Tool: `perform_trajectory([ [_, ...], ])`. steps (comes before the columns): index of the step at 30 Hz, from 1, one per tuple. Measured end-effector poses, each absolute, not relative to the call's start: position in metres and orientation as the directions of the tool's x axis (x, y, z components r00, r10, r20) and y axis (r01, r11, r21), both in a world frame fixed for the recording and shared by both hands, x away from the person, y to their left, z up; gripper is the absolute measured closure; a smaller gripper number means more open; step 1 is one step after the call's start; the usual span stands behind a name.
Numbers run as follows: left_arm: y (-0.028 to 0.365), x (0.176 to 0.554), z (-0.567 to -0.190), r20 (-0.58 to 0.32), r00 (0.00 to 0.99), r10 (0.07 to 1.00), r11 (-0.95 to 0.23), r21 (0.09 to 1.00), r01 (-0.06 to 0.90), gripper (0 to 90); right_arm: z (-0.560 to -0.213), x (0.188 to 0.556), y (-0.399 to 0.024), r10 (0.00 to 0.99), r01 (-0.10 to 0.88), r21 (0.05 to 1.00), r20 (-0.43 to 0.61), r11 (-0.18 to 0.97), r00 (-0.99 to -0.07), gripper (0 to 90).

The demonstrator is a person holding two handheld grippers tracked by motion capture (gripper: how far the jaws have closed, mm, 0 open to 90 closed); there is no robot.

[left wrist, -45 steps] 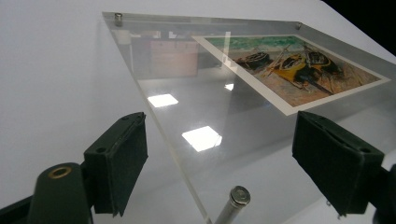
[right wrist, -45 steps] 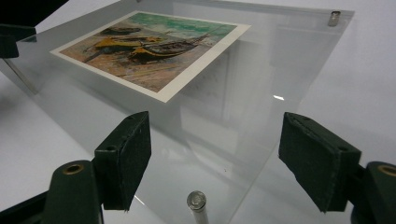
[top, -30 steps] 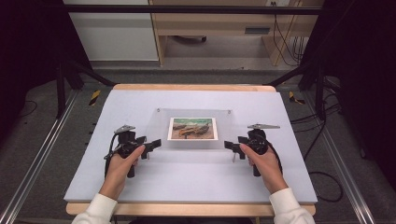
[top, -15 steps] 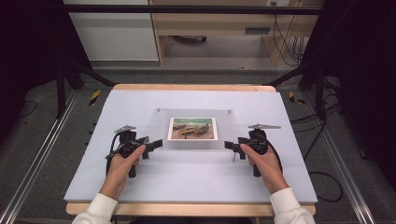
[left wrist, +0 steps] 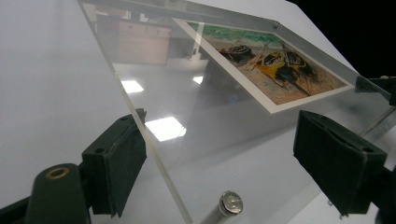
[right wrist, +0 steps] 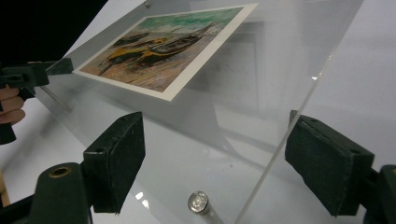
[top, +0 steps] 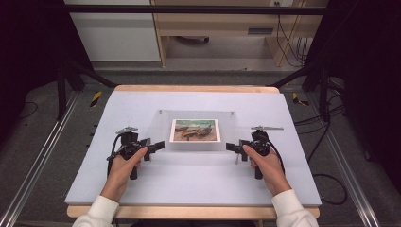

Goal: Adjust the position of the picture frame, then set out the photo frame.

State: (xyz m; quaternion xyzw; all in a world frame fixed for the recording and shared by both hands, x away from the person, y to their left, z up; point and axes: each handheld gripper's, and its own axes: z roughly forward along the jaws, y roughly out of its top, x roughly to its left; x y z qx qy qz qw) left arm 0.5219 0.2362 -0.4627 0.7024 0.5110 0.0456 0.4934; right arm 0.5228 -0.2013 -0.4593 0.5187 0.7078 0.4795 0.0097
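**Acrylic frame flanked by both grippers, fingers apart**

Your left gripper (top: 152,147) and right gripper (top: 234,148) have fingers spread, each straddling a near corner of the clear acrylic frame (top: 196,143) without clamping. The frame, holding a boat print (top: 195,130), sits at tabletop (top: 198,179) centre, 12 o'clock from you.

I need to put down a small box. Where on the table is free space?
The grey mat is bare behind the clear picture frame, up to the far wooden edge, and in front, between the two hands. It is crowded at the frame's near corners, where the left tongs and right tongs sit.
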Motion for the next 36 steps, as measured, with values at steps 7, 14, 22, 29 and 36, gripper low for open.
perform_trajectory([
  [7,0.2367,0.5228,-0.4615,-0.441,0.474,0.762,0.001,0.733,0.680,17.4,-0.4600,0.5248,-0.2012,0.743,0.727,0.687,0.486,0.001,-0.460,21.1],
  [14,0.2394,0.5235,-0.4617,-0.444,0.484,0.754,-0.004,0.733,0.680,19.2,-0.4591,0.5249,-0.2013,0.747,0.729,0.685,0.483,0.003,-0.457,21.9],
  [22,0.2402,0.5231,-0.4605,-0.446,0.482,0.754,-0.005,0.730,0.684,20.8,-0.4586,0.5248,-0.2019,0.746,0.726,0.687,0.478,0.011,-0.464,22.4],
  [29,0.2409,0.5231,-0.4602,-0.447,0.479,0.755,-0.004,0.729,0.685,21.8,-0.4584,0.5247,-0.2020,0.747,0.726,0.688,0.477,0.011,-0.463,23.0],
  [36,0.2416,0.5223,-0.4591,-0.437,0.486,0.757,-0.013,0.733,0.680,23.1,-0.4567,0.5241,-0.2018,0.751,0.718,0.696,0.463,0.021,-0.471,23.9],
])
